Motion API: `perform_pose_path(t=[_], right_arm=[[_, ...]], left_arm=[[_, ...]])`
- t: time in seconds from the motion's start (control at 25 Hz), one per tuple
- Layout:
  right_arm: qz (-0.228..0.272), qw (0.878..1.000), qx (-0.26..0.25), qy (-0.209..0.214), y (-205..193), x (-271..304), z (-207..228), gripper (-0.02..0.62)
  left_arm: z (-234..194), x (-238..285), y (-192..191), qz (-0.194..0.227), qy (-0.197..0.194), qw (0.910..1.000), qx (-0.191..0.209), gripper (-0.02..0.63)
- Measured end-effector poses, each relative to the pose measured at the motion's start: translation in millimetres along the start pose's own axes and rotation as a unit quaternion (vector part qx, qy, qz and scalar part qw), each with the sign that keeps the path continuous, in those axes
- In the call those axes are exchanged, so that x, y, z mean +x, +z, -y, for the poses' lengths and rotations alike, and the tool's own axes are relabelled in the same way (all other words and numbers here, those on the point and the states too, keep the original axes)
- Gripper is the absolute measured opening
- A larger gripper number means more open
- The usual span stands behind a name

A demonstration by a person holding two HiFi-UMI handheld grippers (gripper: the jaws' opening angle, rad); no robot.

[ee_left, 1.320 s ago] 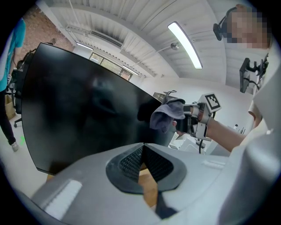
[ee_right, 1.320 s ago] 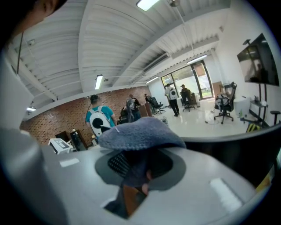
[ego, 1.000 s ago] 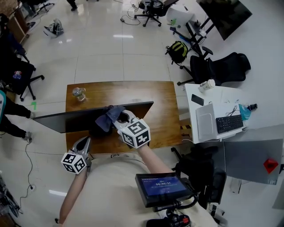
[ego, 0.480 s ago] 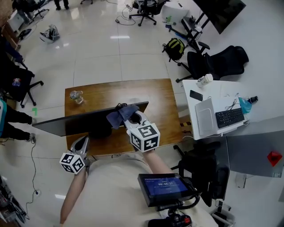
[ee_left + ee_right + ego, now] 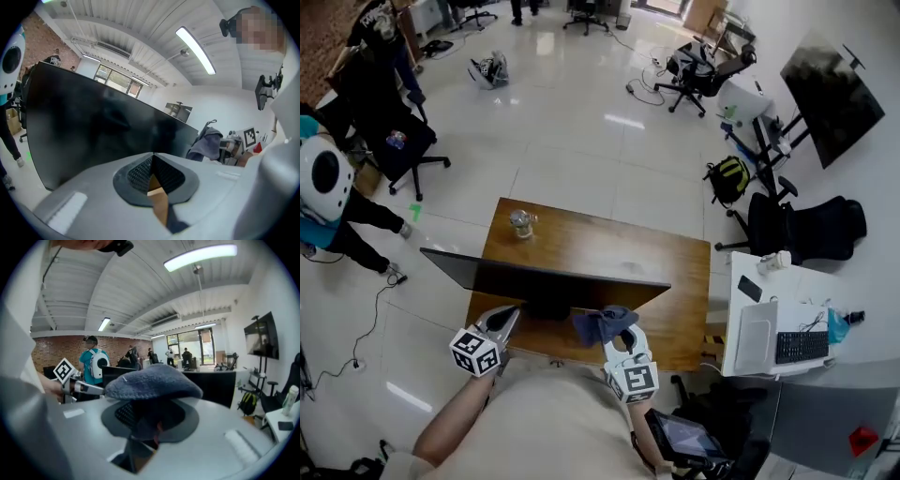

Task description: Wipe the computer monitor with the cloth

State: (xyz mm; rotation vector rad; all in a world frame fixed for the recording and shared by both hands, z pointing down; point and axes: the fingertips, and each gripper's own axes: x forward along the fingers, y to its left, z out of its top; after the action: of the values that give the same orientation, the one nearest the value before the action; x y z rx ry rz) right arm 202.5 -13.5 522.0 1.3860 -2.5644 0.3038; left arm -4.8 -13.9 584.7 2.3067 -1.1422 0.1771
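The black monitor (image 5: 546, 276) stands on a wooden desk (image 5: 619, 246), seen from above; its dark screen (image 5: 93, 126) fills the left gripper view. My right gripper (image 5: 615, 331) is shut on a blue-grey cloth (image 5: 602, 322), held in front of the screen's right part on my side. That cloth (image 5: 152, 380) drapes over the jaws in the right gripper view and shows as a cloth (image 5: 209, 144) from the left. My left gripper (image 5: 502, 322) is shut on nothing, near the desk's front left, below the screen.
A small clear bottle (image 5: 521, 222) stands at the desk's far left corner. A white side table (image 5: 783, 323) with a keyboard and laptop is at the right. Office chairs (image 5: 806, 230), a backpack (image 5: 727, 178) and people (image 5: 328, 202) stand around on the tiled floor.
The right gripper with the cloth has come off the monitor's top edge, down the near side and toward the right. The head camera has tilted up. The left gripper stays at the front left.
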Motion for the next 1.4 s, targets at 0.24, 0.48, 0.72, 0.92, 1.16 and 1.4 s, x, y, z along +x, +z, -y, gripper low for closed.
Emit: perform_pose_path(t=[0.24,0.48,0.72,0.92,1.16,1.4], right_arm=[[-0.037,0.996,0.033,0.078,-48.8,10.7,-32.0,0.086],[-0.062,0.994,0.035,0.088,-67.5,29.8,-32.3,0.086],[-0.074,0.993,0.027,0.089,-76.5,44.6,-28.5,0.086],[-0.074,0.993,0.022,0.087,-77.0,53.2,-23.9,0.086],[-0.070,0.994,0.021,0.080,-71.8,57.7,-18.8,0.086],[-0.059,0.995,0.013,0.080,-59.8,61.5,-31.9,0.084]], left_arm=[[12.1,-0.7,-31.0,0.002,-0.014,0.9991,-0.039,-0.005],[11.7,3.0,-35.4,-0.009,-0.020,0.9995,-0.021,-0.005],[-0.1,6.2,-37.8,-0.022,-0.005,0.9995,-0.024,-0.005],[-8.0,6.2,-35.4,-0.019,0.004,0.9992,-0.034,-0.005],[-18.0,2.9,-33.8,-0.020,0.021,0.9988,-0.040,-0.005],[-25.8,-4.1,-32.8,-0.021,0.024,0.9988,-0.037,-0.005]])
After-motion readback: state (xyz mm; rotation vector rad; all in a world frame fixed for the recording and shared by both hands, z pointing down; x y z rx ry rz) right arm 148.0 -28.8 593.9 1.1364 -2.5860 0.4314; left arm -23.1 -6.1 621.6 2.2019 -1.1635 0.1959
